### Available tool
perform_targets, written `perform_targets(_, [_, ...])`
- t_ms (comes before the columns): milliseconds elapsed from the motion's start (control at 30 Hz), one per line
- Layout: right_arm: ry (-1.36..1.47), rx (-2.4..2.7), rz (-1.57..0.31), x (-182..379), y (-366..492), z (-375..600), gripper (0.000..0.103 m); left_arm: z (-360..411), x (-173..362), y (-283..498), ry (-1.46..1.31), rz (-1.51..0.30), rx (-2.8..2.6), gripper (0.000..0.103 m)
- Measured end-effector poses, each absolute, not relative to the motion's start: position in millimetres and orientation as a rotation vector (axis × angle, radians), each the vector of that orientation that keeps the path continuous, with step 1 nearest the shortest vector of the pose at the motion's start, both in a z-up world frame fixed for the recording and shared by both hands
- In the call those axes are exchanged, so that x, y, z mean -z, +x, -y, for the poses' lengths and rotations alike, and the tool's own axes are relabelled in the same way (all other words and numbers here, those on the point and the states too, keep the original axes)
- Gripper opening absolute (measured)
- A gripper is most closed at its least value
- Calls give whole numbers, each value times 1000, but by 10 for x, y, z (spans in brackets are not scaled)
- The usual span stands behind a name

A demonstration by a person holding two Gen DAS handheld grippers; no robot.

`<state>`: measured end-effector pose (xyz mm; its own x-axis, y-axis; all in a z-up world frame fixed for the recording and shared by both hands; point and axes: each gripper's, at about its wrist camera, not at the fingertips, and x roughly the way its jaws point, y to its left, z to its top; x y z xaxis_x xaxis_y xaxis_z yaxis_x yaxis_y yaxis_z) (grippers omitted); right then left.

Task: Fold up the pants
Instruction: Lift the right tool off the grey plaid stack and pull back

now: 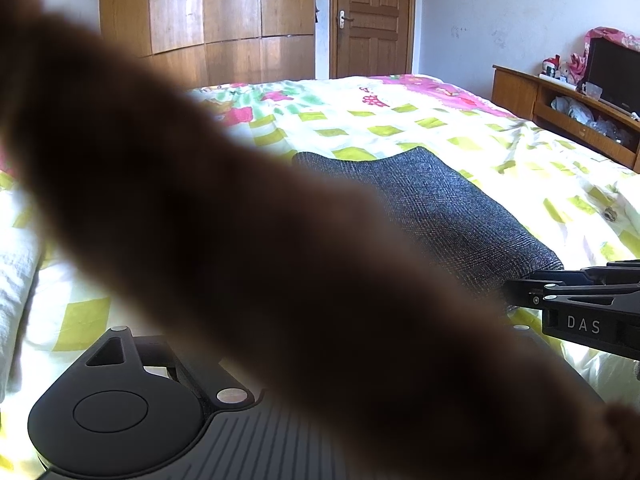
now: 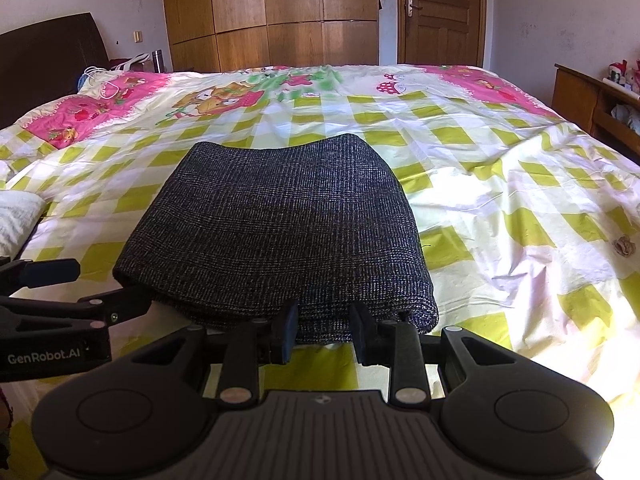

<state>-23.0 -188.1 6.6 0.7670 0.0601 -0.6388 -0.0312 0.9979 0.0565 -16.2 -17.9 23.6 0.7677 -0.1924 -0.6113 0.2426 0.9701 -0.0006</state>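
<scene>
Pants (image 2: 276, 236) lie folded into a thick dark grey woven bundle near the close edge of the bed, on a bedspread (image 2: 500, 184) checked in lime green and white, with pink panels and cartoon figures toward its far end. The right gripper (image 2: 324, 334) sits low at the near fold of the bundle, its jaws apart, with the two black pads either side of a strip of the cloth's edge and not closed on it. The left gripper (image 2: 132, 300) comes in from the left with its tip against the bundle's near left corner; from either view I cannot tell whether its jaws are open or closed. A blurred brown shape (image 1: 260, 260), very close to the lens, crosses most of the left wrist view and hides that gripper's fingers. Behind the bed stand a tall wooden wardrobe (image 2: 272, 12) and a panelled wooden door (image 2: 442, 12). A dark headboard (image 2: 52, 60) is at the left, and a low wooden shelf unit (image 1: 568, 116) with a dark screen (image 1: 614, 76) on top lines the right wall.
</scene>
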Motion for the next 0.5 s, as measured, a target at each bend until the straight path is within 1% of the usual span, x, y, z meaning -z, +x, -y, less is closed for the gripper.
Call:
perform_targets(167, [70, -57, -663, -211, -330, 1920, 42, 146, -370, -205, 72, -621, 234, 88])
perform_targets(367, [99, -82, -566, -686, -500, 1936, 42, -15, -805, -385, 5, -527, 249, 96])
perform_targets(467, [95, -101, -519, -897, -574, 1925, 47, -55, -1013, -458, 0, -475, 235, 103])
perform_targets(500, [95, -100, -513, -917, -590, 1919, 48, -54, -1048, -468, 5, -469, 228, 103])
